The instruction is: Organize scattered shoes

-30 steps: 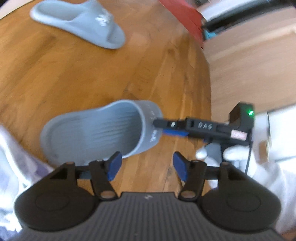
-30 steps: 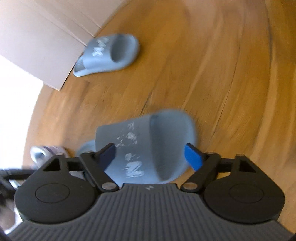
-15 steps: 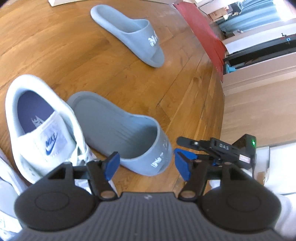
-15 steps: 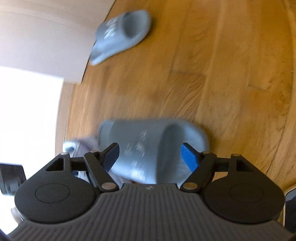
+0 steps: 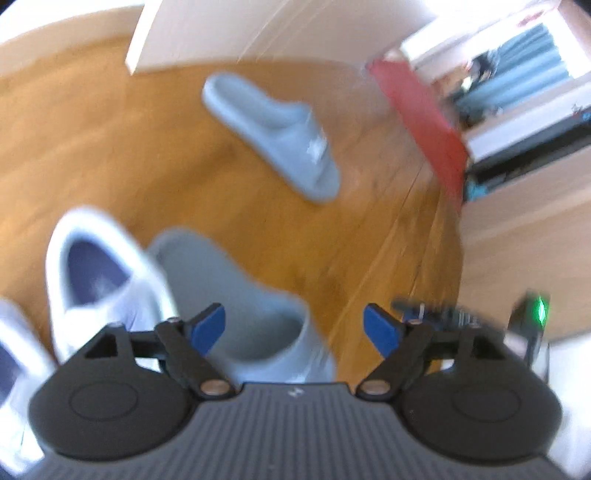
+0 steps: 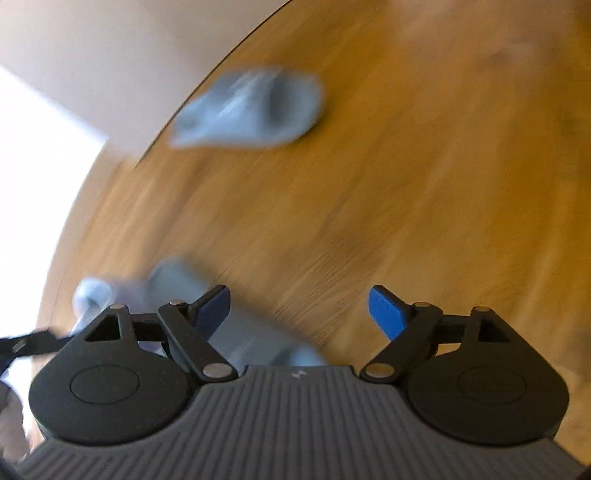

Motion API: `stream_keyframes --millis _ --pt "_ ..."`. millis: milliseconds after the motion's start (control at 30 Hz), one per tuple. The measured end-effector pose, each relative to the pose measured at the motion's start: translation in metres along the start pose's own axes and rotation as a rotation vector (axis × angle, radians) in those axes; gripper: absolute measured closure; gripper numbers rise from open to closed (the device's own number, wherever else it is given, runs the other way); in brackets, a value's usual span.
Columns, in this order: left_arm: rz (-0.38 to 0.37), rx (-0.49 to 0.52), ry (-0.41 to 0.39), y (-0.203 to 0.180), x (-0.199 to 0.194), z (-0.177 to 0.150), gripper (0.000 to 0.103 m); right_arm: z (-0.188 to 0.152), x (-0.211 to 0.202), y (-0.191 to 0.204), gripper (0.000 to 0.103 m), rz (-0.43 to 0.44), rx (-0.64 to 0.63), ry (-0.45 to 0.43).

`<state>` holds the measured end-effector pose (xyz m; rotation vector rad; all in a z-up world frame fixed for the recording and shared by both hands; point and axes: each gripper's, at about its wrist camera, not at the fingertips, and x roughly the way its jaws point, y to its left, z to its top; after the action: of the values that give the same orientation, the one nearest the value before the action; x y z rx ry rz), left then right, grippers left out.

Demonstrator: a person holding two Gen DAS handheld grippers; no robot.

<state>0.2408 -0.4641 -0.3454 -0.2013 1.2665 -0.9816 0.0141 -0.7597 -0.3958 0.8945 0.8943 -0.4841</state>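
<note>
Both views are blurred, so no writing can be read. A white mark is seen on the strap of the far grey slide (image 5: 280, 136), which lies on the wooden floor (image 5: 110, 155) near a cardboard box (image 5: 221, 33). The near grey slide (image 5: 236, 306) lies just beside a white sneaker (image 5: 96, 273), below the left gripper (image 5: 293, 328), whose fingers are spread and empty. The right gripper (image 6: 299, 314) is likewise held released above the floor.

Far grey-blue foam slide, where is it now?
In the left wrist view the far grey-blue foam slide lies alone on the wooden floor, upper centre, between the pale board and red panel.
</note>
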Motion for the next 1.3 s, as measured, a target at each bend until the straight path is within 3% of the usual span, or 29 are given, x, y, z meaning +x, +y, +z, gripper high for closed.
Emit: stream_keyframes --millis 100,200,300,467,500,533,567,600,633,667,733,833,933,1000,1033,1067,1233,1300 --pt "-0.022 0.023 -0.129 -0.015 0.029 0.047 0.017 -0.018 -0.012 0.005 0.018 0.069 -0.001 0.003" --pt "0.008 0.084 -0.212 -0.035 0.089 0.102 0.017 -0.024 -0.012 0.012 0.017 0.093 -0.028 0.011" --pt "0.033 0.139 -0.211 -0.045 0.133 0.128 0.017 -0.021 -0.013 0.007 0.017 0.142 0.046 0.033" --pt "0.101 0.179 -0.096 -0.04 0.215 0.149 0.02 -0.017 -0.018 0.014 0.016 0.213 0.131 0.018" --pt "0.104 0.198 -0.056 -0.037 0.225 0.148 0.035 -0.016 -0.02 0.016 0.016 0.223 0.127 0.014" --pt "0.099 0.222 -0.019 -0.034 0.23 0.146 0.062 -0.016 -0.018 0.019 0.015 0.226 0.12 0.012" --pt "0.069 0.228 0.01 -0.03 0.232 0.144 0.068 -0.015 -0.012 0.024 0.015 0.228 0.113 0.012" --pt "0.01 0.2 0.031 -0.025 0.229 0.143 0.085 -0.014 -0.011 0.025 0.015 0.225 0.104 0.009" --pt "-0.056 0.186 0.06 -0.022 0.226 0.139 0.095 -0.013 -0.011 0.025 0.015 0.219 0.095 0.004" --pt "-0.133 0.192 0.101 -0.021 0.222 0.133 0.097 -0.012 -0.011 0.024 0.015 0.214 0.085 -0.001" --pt "-0.236 0.275 0.181 -0.028 0.21 0.115 0.096 -0.006 -0.012 0.018 0.015 0.196 0.078 -0.02" --pt "-0.332 0.395 0.327 -0.035 0.19 0.085 0.096 0.006 -0.001 0.017 0.014 0.199 0.096 -0.016" --pt "-0.277 0.471 0.47 -0.032 0.19 0.059 0.092 0.018 0.01 0.015 0.011 0.203 0.113 -0.013" --pt "-0.171 0.528 0.515 -0.032 0.189 0.046 0.07 0.026 0.017 0.014 0.011 0.205 0.125 -0.01" --pt "-0.112 0.548 0.482 -0.034 0.179 0.042 0.058 0.03 0.02 0.014 0.011 0.206 0.131 -0.009" --pt "-0.098 0.527 0.446 -0.035 0.168 0.041 0.054 0.034 0.024 0.013 0.011 0.207 0.137 -0.008" --pt "-0.102 0.329 0.243 -0.027 0.088 0.04 0.021 0.053 0.042 0.01 0.011 0.212 0.166 -0.002" --pt "-0.073 0.267 0.169 -0.019 0.045 0.026 0.02 0.061 0.049 0.009 0.01 0.214 0.178 0.0"
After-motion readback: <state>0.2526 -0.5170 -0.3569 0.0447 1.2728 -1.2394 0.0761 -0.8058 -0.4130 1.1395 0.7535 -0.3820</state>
